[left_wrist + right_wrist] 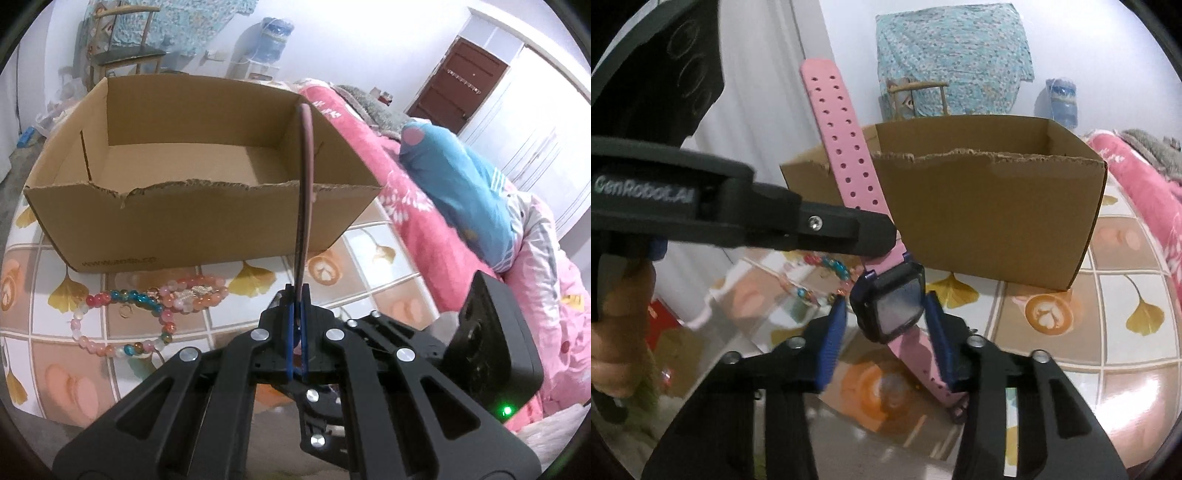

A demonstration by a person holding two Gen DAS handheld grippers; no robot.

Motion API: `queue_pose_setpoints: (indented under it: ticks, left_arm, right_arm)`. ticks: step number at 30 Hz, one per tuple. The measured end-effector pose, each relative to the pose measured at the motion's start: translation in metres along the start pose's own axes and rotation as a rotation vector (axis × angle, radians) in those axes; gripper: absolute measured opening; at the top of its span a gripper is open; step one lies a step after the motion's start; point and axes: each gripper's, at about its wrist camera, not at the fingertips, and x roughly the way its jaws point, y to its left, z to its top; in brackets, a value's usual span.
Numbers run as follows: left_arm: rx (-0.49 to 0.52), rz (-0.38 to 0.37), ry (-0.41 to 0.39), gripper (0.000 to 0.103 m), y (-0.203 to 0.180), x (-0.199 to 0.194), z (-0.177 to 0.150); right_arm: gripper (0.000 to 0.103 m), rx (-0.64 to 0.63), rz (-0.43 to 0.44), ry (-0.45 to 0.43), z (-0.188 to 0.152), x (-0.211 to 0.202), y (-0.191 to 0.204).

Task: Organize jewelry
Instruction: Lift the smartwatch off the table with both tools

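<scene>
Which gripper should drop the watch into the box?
Probably left: the left gripper is shut on the watch strap, facing the cardboard box. The right gripper only straddles the watch face.

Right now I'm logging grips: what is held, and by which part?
The left gripper pinches the pink watch by its perforated strap; the right gripper brackets its case.

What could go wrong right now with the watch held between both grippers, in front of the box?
1. The left gripper pinches only the thin pink strap; the watch could slide out.
2. The right gripper brackets the watch case without clearly pressing it, so a handover now may drop it.
3. A drop could land on the bead bracelets instead of the cardboard box.
</scene>
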Motion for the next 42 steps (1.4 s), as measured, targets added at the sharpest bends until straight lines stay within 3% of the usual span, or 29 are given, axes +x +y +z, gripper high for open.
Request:
queue_pose_setpoints:
  ticks: [5, 12, 16, 17, 22, 25, 33, 38, 42]
  left_arm:
    - [0.012, -0.016, -0.011, 0.003, -0.009, -0.008, 0.004]
    - [0.048, -0.057, 0.020, 0.006, -0.030, 0.008, 0.014]
    - [0.074, -0.084, 0.045, 0.011, -0.042, 0.024, 0.015]
    - [0.082, -0.086, 0.048, 0.017, -0.045, 0.028, 0.015]
    - [0.105, -0.090, 0.043, 0.035, -0.050, 0.040, 0.015]
    - [0.104, -0.084, 0.036, 0.039, -0.045, 0.040, 0.011]
    - [0.169, -0.033, 0.097, 0.039, -0.030, 0.040, -0.025]
    - [0.300, 0.032, 0.119, 0.039, -0.047, 0.052, -0.048]
    - [0.417, 0.056, 0.084, 0.041, -0.066, 0.060, -0.058]
  right_arm:
    - [0.027, 0.114, 0.100, -0.031, -0.001, -0.006, -0.010]
    - [0.022, 0.442, 0.299, -0.056, -0.021, -0.010, -0.052]
    - [0.019, 0.587, 0.365, -0.066, -0.037, -0.010, -0.075]
    - [0.019, 0.627, 0.378, -0.071, -0.043, -0.010, -0.081]
    - [0.015, 0.746, 0.369, -0.096, -0.064, -0.016, -0.106]
    - [0.015, 0.824, 0.364, -0.101, -0.079, -0.018, -0.122]
    - [0.015, 1.016, 0.389, -0.100, -0.110, -0.016, -0.145]
    - [0.015, 1.119, 0.469, -0.116, -0.122, -0.021, -0.149]
    - [0.015, 1.169, 0.549, -0.138, -0.127, -0.022, -0.149]
